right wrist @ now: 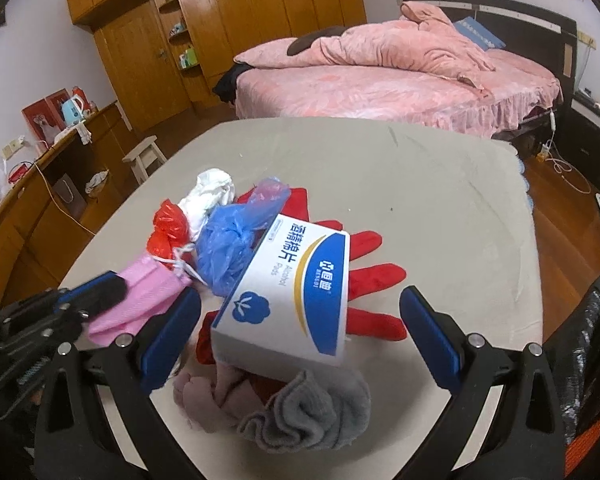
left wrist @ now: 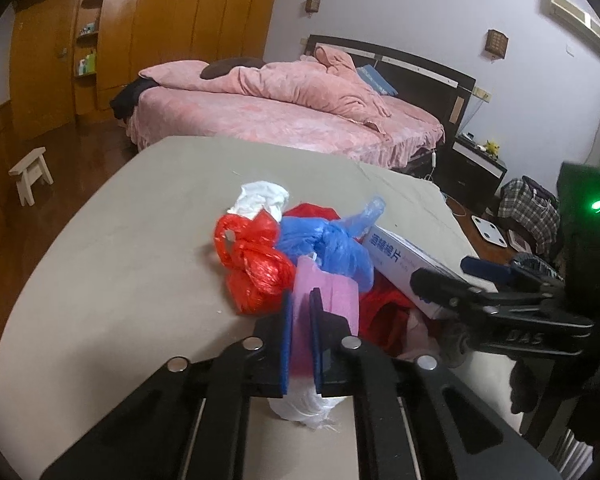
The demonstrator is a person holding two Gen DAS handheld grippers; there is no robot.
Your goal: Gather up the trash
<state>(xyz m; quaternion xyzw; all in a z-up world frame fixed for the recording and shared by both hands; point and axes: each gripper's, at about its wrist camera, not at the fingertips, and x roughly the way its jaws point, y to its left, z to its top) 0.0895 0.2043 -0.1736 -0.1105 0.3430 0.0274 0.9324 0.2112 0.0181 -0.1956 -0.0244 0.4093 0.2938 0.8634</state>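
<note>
Your left gripper [left wrist: 300, 332] has its fingers pinched on the soft pink pleated face mask [left wrist: 332, 296], limp and light (hold the body, not the loops). Your right gripper [right wrist: 300, 340] gapes wide, empty, astride the stiff white-and-blue cardboard box [right wrist: 296, 292] on the beige bench [right wrist: 440, 200].

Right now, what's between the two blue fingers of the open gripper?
In the right wrist view, the white and blue box sits between the right gripper's open fingers, untouched, resting on a red glove.
</note>
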